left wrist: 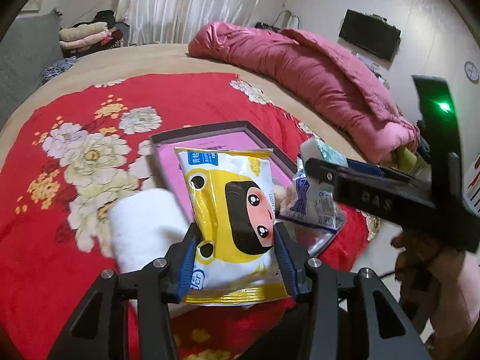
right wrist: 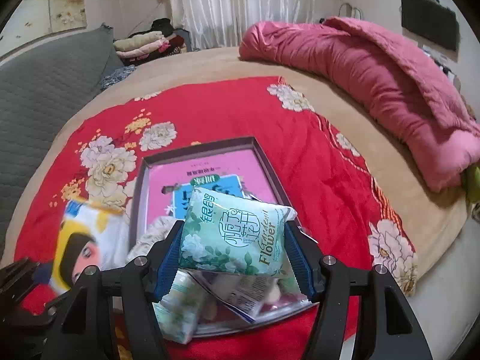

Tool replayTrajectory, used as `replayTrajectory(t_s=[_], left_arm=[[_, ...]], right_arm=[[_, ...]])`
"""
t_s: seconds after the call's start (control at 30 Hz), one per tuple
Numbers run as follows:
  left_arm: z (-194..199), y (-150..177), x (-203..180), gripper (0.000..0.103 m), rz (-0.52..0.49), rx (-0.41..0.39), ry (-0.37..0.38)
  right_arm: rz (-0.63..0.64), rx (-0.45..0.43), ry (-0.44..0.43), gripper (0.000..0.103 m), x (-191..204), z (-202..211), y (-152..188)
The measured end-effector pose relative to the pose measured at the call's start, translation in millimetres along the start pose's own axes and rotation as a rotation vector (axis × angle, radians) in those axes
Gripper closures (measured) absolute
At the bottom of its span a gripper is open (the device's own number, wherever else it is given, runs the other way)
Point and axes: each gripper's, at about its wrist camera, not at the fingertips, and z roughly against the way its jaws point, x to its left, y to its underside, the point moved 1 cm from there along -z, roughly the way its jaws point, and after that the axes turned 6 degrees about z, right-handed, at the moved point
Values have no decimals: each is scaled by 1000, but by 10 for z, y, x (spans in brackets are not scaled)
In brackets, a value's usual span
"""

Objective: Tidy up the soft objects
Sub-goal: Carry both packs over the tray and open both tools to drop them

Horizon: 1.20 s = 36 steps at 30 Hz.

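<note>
Left tool [left wrist: 237, 258]: its 2 blue-padded fingers [left wrist: 187, 265] pinch the yellow-and-white wipes pack [left wrist: 231, 219], at lower centre of the left wrist view. The pack stands tilted above the red floral blanket [left wrist: 75, 156]. A white rolled towel [left wrist: 147, 225] lies just left of it. Behind the pack, at frame centre, sits the dark-rimmed tray [left wrist: 258, 138] with a pink base.

Right tool [right wrist: 234, 255]: its 2 fingers pinch the green tissue pack [right wrist: 234, 234] printed "Gardenia Flower", at lower centre of the right wrist view. Under it lies a clear zip bag [right wrist: 240, 300] holding small packets; the bag lies on the blanket at the tray's near edge. A blue packet [right wrist: 210, 189] lies inside the tray. In the left wrist view the right tool appears at right of frame, blurred.

A rumpled pink quilt [right wrist: 375, 90] occupies the upper right of the bed. Folded clothes [right wrist: 141, 43] are stacked at upper left, beside white curtains [right wrist: 240, 3].
</note>
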Motion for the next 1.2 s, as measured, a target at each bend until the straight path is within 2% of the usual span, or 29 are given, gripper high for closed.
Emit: replayTrajectory(t_s=[0.17, 0.3, 0.53, 0.8, 0.97, 1.2], left_arm=[[-248, -91, -101, 55, -12, 32, -30], [-414, -130, -156, 55, -38, 58, -64], [-675, -90, -157, 55, -55, 109, -107], [-785, -61, -74, 54, -38, 127, -108], [-778, -91, -11, 52, -12, 128, -88], [-731, -118, -10, 51, -8, 115, -77]], right_arm=[[-1, 15, -15, 36, -104, -60, 91], [-21, -7, -36, 36, -150, -86, 96], [15, 20, -38, 36, -85, -288, 98], [37, 26, -13, 35, -43, -551, 131], [90, 8, -8, 26, 42, -533, 97], [125, -48, 25, 26, 92, -377, 58]])
